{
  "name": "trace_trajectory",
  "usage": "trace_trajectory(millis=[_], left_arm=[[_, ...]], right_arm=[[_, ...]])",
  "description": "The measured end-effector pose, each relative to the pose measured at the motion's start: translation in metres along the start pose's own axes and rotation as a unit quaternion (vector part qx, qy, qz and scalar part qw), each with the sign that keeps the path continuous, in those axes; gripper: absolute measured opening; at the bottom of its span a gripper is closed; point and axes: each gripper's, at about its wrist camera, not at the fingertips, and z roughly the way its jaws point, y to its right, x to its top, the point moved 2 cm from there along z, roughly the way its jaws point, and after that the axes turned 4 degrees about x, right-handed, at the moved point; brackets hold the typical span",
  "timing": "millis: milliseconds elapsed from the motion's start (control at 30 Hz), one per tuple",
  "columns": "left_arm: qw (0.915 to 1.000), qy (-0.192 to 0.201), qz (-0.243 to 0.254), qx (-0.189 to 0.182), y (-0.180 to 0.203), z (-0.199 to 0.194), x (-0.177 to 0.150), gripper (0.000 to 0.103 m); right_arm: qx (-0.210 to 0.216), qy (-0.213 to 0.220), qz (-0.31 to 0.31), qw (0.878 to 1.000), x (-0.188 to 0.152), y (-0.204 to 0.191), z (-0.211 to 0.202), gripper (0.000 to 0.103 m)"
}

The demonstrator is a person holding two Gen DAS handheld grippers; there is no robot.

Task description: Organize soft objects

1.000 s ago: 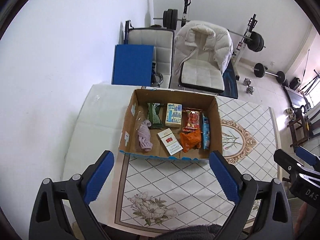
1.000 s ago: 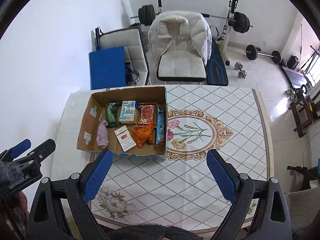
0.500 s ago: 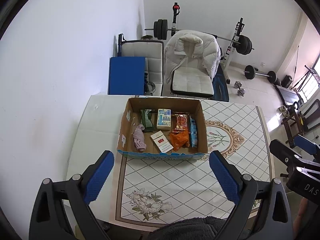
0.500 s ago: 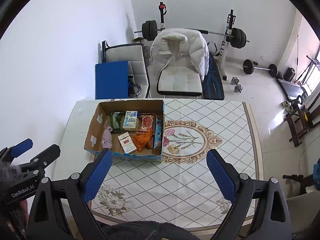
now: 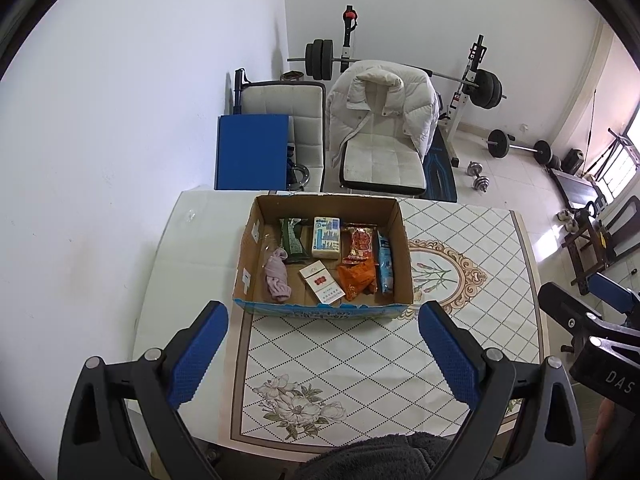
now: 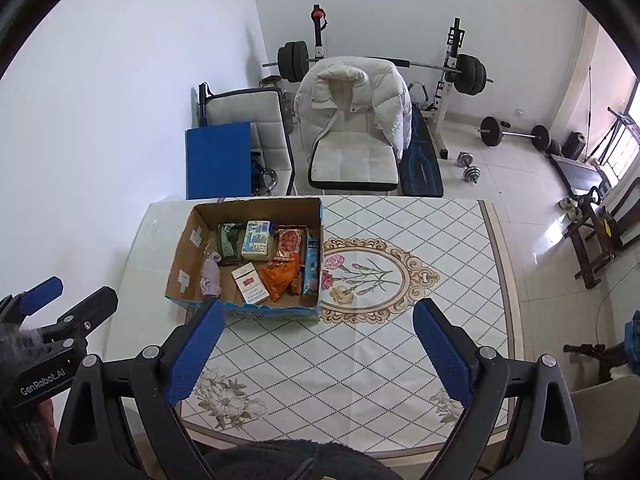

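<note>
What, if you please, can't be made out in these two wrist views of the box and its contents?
- Printed text on the white and red packet and the blue and white carton: too small in both views.
- Base of the pink cloth: the cardboard box near wall and the right gripper finger cover it in the right wrist view.
- Left gripper: both views crop its body.

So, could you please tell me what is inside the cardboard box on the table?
The cardboard box holds a pink sock, a green packet, a tissue pack, a cigarette pack, red and orange snack bags and a blue packet. Whatever lies beneath them is hidden.
</note>
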Motion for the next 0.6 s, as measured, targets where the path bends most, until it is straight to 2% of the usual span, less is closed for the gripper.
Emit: trace_trajectory(millis=[367, 600], left_arm=[[0.9999, -0.012, -0.001, 0.001, -0.0029, 0.0072, -0.0023, 0.098], [0.9999, -0.005, -0.005, -0.01, -0.0058, 0.0088, 0.001, 0.098]], right_arm=[[-0.007, -0.003, -0.002, 1.0, -0.0029, -0.0002, 0.0045, 0.097], [-0.009, -0.008, -0.002, 1.0, -0.0029, 0.0015, 0.0081, 0.097]])
